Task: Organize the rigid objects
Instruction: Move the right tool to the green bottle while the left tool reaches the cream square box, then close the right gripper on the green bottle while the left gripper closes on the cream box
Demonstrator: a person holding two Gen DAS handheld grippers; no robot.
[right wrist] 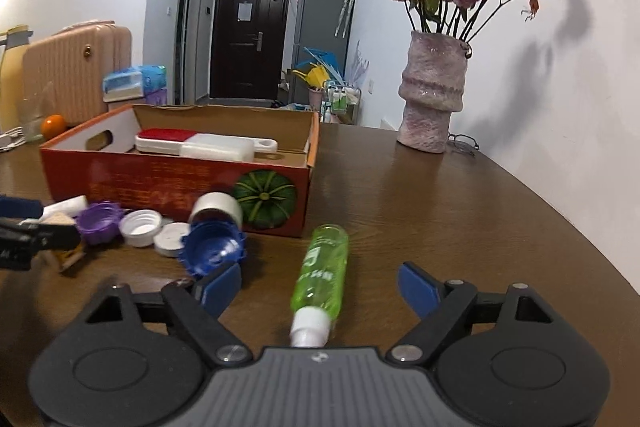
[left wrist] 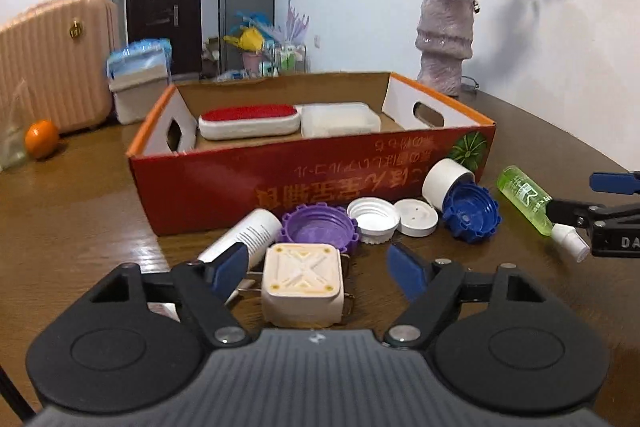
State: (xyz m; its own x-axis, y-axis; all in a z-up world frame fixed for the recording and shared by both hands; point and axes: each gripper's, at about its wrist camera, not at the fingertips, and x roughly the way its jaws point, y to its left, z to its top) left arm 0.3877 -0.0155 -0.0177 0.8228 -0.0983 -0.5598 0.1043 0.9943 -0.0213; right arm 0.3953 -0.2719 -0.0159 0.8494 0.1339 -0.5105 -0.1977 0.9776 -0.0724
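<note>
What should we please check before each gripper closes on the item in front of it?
1. Left gripper straddles the cream square block, pads not pressing: ok.
2. Right gripper straddles the green spray bottle, pads apart from it: ok.
3. Bottle lying flat on the table: ok.
4. Free floor space in the cardboard box beside the red-topped brush and white container: cannot tell.
5. White tube touching the left finger: cannot tell.

A dark wooden surface (right wrist: pixel 440 211) stands against a white wall (right wrist: pixel 580 75). A pink vase (right wrist: pixel 434 95) holds dried roses. Behind are a dark door (right wrist: pixel 250 35), a grey cabinet (right wrist: pixel 322 39) and a pink suitcase (left wrist: pixel 52 63).
</note>
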